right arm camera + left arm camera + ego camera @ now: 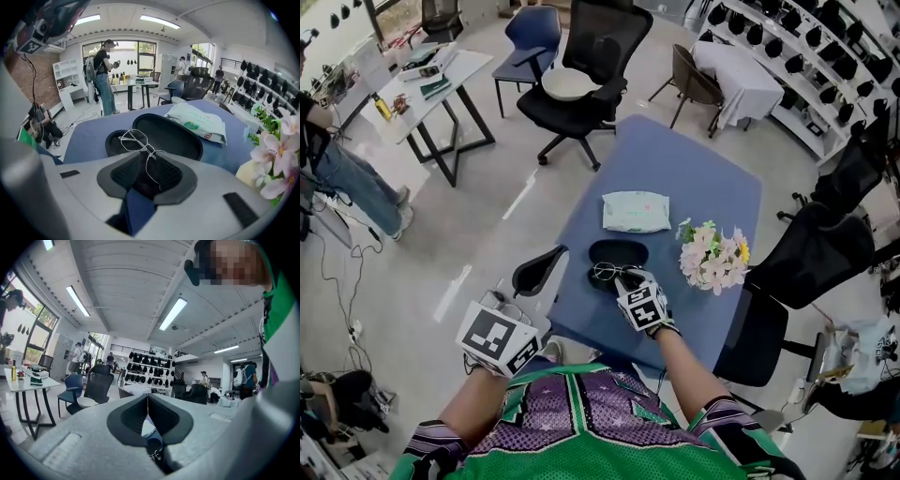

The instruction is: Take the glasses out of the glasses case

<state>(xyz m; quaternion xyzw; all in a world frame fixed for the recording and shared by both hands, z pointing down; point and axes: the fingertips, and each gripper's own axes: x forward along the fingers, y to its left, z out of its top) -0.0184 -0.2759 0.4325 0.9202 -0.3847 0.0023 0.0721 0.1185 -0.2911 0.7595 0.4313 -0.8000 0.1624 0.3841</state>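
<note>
On the blue table point(703, 187): the black glasses case point(623, 251) lies open near your edge. A tissue pack point(636, 211) sits just beyond it and a bunch of flowers point(712, 255) to its right.
Glasses point(132, 139): a thin wire frame, with the lenses over the smaller half of the case. Whether they touch it cannot be told.
Right gripper point(146, 165): your pads are clamped on a thin wire of the frame, which runs down between them.
Left gripper point(148, 412): the pads are pressed together on nothing, and you hold it off the table's near left corner, apart from the case.
Step in hand: lifting the glasses clear, as I judge it. They look out of the hollow but not yet away from the case.
How to do it well: rise straight up before you travel, so the lenses do not drag on the rim. Squeeze lightly and evenly, since wire this thin will likely bend or swivel in the pads.
If the case lifts too: bring your left gripper over to pin it.
Where to set down: a bare patch of table, clear of flowers and tissue pack.
</note>
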